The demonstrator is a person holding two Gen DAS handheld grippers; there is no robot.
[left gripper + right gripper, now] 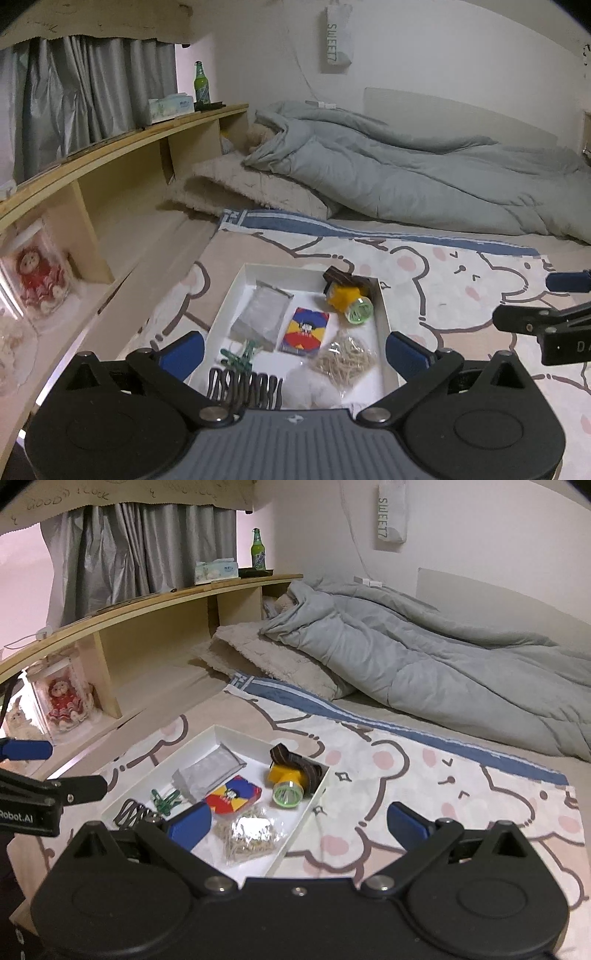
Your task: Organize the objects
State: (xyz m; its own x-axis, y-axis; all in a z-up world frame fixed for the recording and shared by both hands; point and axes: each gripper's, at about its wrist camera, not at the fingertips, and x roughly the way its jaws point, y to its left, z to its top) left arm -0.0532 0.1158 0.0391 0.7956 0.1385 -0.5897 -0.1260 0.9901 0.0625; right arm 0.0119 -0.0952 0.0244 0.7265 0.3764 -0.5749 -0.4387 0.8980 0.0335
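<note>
The left gripper (pixel 293 354) hangs with its blue fingers (pixel 183 352) spread wide and nothing between them, just above the near end of a shallow white tray (pixel 384 314) that lies on a bear-print cloth (pixel 461 280). Under its jaws sit a black hair comb (pixel 243 387), green clips (pixel 240 354) and a bag of rubber bands (pixel 345 356); further ahead lie a colourful card pack (pixel 304 332), a clear plastic pouch (pixel 260 312) and a yellow headlamp (pixel 347 295) in the far right corner. The right gripper (pixel 299 827) is also wide open and empty, its left finger over the tray's near edge, its right finger (pixel 408 829) over bare cloth. A grey duvet (pixel 424 657) is heaped well beyond both tools
</note>
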